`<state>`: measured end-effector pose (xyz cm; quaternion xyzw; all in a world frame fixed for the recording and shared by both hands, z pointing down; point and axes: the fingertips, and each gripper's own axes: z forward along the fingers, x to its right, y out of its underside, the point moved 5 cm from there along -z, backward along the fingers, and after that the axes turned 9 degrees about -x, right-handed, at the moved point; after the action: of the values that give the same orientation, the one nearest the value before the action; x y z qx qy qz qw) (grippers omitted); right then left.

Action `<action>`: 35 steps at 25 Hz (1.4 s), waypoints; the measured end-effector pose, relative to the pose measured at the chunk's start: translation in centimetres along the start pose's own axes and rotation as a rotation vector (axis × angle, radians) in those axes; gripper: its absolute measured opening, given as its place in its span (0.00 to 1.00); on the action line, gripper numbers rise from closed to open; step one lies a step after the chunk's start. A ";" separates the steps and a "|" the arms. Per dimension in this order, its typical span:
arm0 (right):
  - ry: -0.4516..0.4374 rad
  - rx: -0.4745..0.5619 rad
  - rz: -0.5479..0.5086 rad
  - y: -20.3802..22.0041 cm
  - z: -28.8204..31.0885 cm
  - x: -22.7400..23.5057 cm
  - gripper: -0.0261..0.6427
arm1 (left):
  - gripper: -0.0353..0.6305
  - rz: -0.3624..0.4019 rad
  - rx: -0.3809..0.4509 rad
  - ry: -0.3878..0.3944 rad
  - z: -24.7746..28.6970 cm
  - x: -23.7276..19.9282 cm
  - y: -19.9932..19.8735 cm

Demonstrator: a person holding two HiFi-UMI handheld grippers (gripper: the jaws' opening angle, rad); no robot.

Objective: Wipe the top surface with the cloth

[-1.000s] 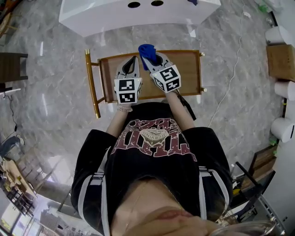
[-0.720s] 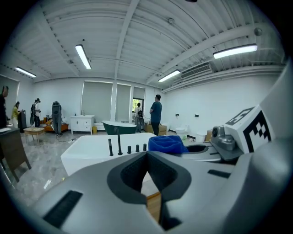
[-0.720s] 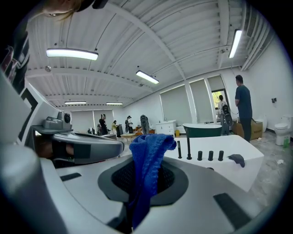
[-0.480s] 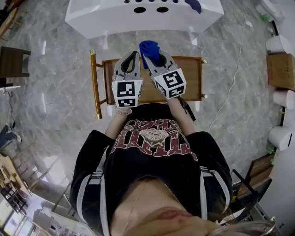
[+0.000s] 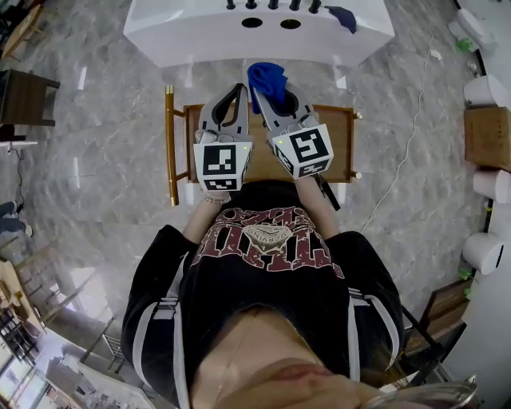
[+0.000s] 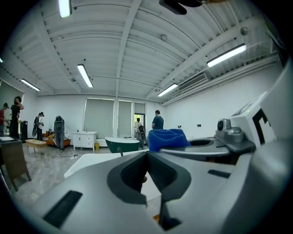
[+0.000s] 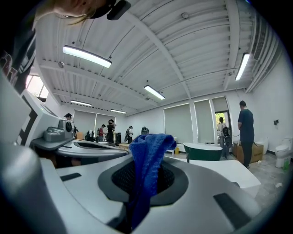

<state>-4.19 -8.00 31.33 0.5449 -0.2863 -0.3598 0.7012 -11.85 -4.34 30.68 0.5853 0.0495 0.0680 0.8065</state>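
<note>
- Right gripper (image 5: 270, 96) was clamped on the blue cloth (image 5: 266, 77)
- Left gripper (image 5: 237, 89), at its 9 o'clock, had its jaws together, empty
- White top surface (image 5: 184, 33) lay at 12 o'clock

Blue cloth (image 7: 147, 157) — bunched, pinched upright in the right claw (image 5: 269, 94).

We are holding the left gripper (image 5: 231, 94) and the right gripper (image 5: 268, 94) close side by side, leaving only a thin gap between them. Ahead of the tips the white unit (image 5: 184, 33) is standing across the way, dark knobs (image 5: 273, 4) lining its far edge. Under the tools the wooden stand (image 5: 335, 134) is lying bare towards the right; the blue cloth (image 5: 267, 78) is filling the right jaws
</note>
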 end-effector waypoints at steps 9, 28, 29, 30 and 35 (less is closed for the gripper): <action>-0.017 0.013 -0.007 -1.5 0.3 -0.7 0.12 | 0.13 0.027 0.027 -0.034 -1.3 -0.8 -1.1; -0.022 -0.007 -0.017 -1.4 0.4 -0.7 0.12 | 0.13 0.034 0.018 -0.037 -0.8 -0.9 -1.2; -0.024 -0.008 -0.017 -1.4 0.4 -0.8 0.12 | 0.13 0.034 0.017 -0.038 -0.8 -0.9 -1.2; -0.025 -0.009 -0.018 -1.4 0.4 -0.8 0.12 | 0.13 0.035 0.016 -0.038 -0.8 -0.9 -1.1; -0.024 -0.014 -0.023 -1.3 0.7 -1.0 0.12 | 0.13 0.040 0.009 -0.043 -0.7 -1.3 -0.9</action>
<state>-5.57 -7.73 30.23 0.5389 -0.2859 -0.3765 0.6972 -13.17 -4.16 29.62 0.5913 0.0207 0.0711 0.8031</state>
